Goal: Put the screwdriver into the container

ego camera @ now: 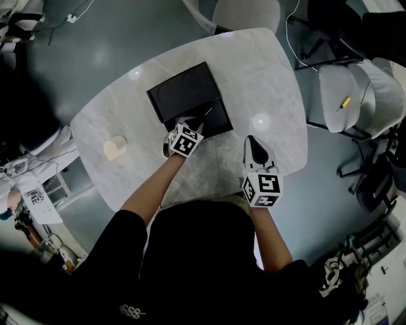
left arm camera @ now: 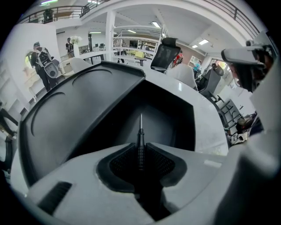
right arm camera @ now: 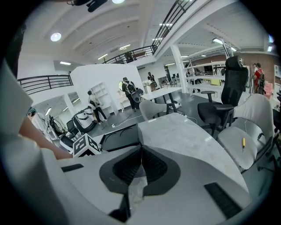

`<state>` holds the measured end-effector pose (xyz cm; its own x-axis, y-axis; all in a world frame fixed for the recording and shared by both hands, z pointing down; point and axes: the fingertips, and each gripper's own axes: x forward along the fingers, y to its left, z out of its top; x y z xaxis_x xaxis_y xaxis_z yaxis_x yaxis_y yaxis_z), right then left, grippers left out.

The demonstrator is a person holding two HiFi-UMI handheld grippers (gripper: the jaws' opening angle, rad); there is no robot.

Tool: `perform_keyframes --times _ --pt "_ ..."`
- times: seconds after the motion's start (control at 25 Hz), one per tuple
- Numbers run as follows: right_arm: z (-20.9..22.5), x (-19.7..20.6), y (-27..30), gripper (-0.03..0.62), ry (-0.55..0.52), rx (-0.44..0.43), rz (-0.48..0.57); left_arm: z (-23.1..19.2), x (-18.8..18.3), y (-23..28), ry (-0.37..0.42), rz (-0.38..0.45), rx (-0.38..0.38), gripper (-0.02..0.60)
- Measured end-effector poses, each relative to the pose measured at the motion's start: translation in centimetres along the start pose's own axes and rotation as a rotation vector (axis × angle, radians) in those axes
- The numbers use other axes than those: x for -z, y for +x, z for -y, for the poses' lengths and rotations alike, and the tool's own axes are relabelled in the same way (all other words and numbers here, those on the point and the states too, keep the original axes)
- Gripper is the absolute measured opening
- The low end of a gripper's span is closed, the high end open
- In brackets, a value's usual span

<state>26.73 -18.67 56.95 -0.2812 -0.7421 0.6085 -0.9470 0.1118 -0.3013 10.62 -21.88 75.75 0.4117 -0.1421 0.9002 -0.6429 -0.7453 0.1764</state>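
Note:
A black container (ego camera: pixel 219 120) lies open on the marble table (ego camera: pixel 260 70), its lid (ego camera: pixel 184 92) folded back to the far left. My left gripper (ego camera: pixel 194 124) reaches over the container's near edge. In the left gripper view it (left arm camera: pixel 140 148) is shut on a slim black screwdriver (left arm camera: pixel 140 139), whose metal tip points forward over the container's hollow (left arm camera: pixel 169 116). My right gripper (ego camera: pixel 253 141) rests to the right above the table, apart from the container. In the right gripper view its jaws (right arm camera: pixel 141 151) are shut with nothing between them.
A pale paper cup (ego camera: pixel 115 148) stands on the table's left part. Grey chairs stand to the right, one with a yellow tool (ego camera: pixel 344 101) on its seat. Another chair (ego camera: pixel 246 13) is at the far side. People stand far off in the room.

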Motion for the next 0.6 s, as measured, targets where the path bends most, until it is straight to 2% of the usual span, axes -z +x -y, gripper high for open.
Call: perform_keyframes --times 0.28,0.6 --pt "0.3 0.0 -1.0 0.012 -0.005 0.019 0.011 0.5 0.1 -0.2 -0.007 0.006 0.010 0.146" --pt "-0.3 0.8 -2.9 0.012 0.000 0.039 0.037 0.2 -0.5 -1.6 0.006 0.066 -0.015 0.158"
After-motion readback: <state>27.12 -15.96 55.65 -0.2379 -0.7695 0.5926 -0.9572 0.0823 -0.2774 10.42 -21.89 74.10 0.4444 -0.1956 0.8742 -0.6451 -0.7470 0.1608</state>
